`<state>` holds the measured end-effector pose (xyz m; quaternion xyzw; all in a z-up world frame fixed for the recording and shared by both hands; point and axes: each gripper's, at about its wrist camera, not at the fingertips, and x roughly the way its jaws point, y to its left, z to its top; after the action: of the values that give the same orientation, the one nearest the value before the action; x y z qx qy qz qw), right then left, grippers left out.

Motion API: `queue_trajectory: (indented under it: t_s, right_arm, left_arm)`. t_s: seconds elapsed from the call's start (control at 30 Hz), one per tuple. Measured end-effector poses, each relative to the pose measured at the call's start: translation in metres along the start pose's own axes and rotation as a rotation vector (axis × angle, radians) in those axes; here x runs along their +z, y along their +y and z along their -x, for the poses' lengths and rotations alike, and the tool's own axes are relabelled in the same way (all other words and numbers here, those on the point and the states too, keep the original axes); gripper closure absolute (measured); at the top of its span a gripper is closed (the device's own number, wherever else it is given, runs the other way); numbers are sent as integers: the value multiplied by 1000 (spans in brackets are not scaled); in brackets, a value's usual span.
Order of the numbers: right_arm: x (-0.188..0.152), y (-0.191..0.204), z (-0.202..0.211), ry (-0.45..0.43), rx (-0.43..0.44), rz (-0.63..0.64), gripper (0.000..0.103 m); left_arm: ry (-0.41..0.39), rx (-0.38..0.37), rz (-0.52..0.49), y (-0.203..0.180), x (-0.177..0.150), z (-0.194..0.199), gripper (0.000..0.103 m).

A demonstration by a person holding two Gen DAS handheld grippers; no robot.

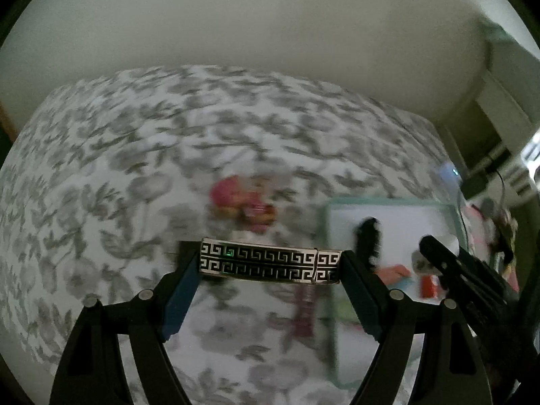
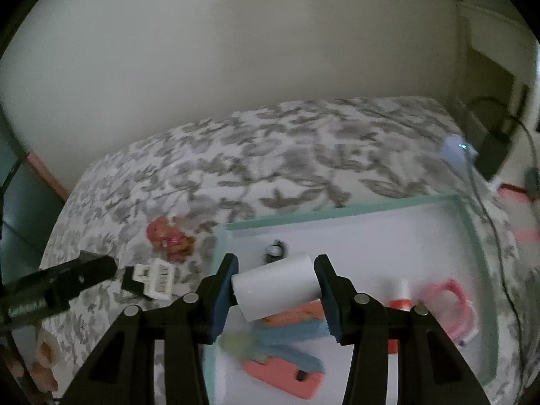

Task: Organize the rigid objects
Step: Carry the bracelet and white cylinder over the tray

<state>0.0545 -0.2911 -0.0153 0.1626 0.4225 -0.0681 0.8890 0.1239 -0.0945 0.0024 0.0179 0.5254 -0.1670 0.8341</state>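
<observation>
While a long bar with a black-and-silver key pattern is pinched end to end between the widely spread jaws of the left gripper above the leaf-patterned bedspread, a white cylinder is clamped lengthwise in the right gripper over the near left part of a shallow teal-rimmed tray. Within the tray are seen a coral-pink flat case, a blurred blue piece, an orange-and-white bottle, a coiled pink cable at the right, and a small dark item farther off. A pink toy is left on the bedspread just beyond the tray's left edge.
</observation>
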Motion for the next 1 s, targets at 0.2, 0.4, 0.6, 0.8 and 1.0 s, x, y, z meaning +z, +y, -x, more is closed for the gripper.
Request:
queue_trajectory:
  t_s: [0.2,0.4,0.6,0.8,1.0]
  right_arm:
    - [-10,-41,10,5,-120,-69,54]
    - [-12,-79,15,-4,-150,-168,53]
    - [-16,-95,11,19,-172,-196,53]
    - [-19,-96,4,42,-169,-186,53]
    - [-22,-91,-4,74,-167,-154,53]
  left_arm:
    - [28,-43,-132,-65,-14,-9,20]
    - [69,-52,-226,-111,-28,-24,20]
    - [108,-29,-306,-143,-42,-42,20]
    - [137,-18,-326,-153,-50,-54,20]
    - [158,4,-317,-150,-52,-63,20]
